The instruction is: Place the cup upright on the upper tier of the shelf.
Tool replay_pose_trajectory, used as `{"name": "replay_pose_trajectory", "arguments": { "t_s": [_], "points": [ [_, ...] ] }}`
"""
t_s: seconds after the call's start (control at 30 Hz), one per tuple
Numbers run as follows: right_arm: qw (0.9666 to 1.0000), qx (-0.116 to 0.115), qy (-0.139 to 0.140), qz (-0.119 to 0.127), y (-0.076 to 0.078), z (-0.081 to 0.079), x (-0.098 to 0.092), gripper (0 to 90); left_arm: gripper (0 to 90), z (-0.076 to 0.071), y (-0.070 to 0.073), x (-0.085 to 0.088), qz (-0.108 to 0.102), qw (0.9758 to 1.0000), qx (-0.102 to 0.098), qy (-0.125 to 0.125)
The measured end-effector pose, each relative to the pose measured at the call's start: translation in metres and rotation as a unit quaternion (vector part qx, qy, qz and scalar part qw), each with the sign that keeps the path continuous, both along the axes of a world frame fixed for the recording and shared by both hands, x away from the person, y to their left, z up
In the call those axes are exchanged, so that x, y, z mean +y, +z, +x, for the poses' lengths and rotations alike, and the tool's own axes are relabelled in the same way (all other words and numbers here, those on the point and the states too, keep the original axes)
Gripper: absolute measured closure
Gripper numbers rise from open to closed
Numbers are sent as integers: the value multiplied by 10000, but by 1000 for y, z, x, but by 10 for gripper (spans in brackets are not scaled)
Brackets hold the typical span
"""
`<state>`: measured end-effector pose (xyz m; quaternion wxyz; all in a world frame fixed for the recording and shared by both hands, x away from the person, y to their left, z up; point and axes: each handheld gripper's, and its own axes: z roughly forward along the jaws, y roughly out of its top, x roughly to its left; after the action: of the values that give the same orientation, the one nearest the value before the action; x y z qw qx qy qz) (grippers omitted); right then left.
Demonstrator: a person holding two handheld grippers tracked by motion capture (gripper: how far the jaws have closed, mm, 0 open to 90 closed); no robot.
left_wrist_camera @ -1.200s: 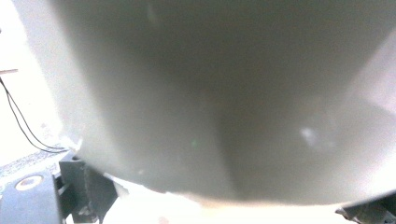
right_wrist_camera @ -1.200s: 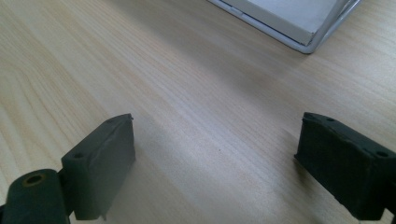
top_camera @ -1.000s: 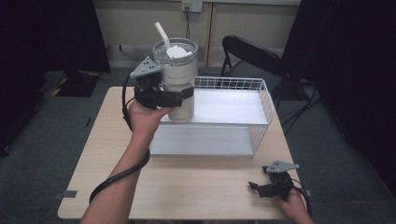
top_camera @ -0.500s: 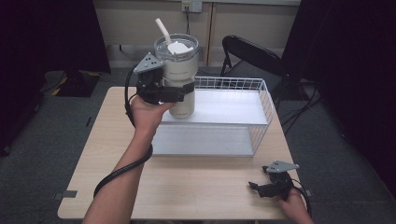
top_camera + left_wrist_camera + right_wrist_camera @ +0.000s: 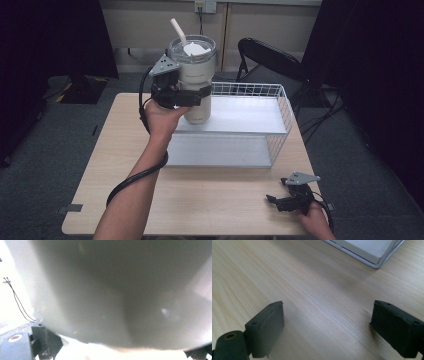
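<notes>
A tall cream tumbler (image 5: 196,82) with a clear lid and a white straw is held upright above the left end of a white wire rack's upper shelf (image 5: 250,116). My left gripper (image 5: 192,95) is shut on its body, jaws around the middle. In the left gripper view the tumbler (image 5: 120,290) looms very close and blurred. My right gripper (image 5: 274,201) rests near the table's front right corner; in the right gripper view its jaws (image 5: 327,327) stand wide apart over bare wood, nothing between them.
The two-level white wire rack (image 5: 280,107) stands at the back middle-right of the light wood table (image 5: 115,165). A black folding chair (image 5: 265,57) sits behind the table. A corner of the rack (image 5: 374,257) shows ahead of the right gripper.
The left gripper has carried the tumbler slightly right and forward toward the rack's upper shelf. The right gripper has stayed still.
</notes>
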<state>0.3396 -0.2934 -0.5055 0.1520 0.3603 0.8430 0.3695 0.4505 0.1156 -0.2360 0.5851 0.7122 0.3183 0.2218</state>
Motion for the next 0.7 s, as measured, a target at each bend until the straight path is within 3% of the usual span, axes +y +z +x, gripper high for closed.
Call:
{"name": "replay_pose_trajectory", "arguments": {
  "t_s": [0.7],
  "points": [
    [10000, -5, 14, -1, 0, 0, 0, 107, 102, 15, -13, -9, 23, 9996, -3, 269]
  ]
}}
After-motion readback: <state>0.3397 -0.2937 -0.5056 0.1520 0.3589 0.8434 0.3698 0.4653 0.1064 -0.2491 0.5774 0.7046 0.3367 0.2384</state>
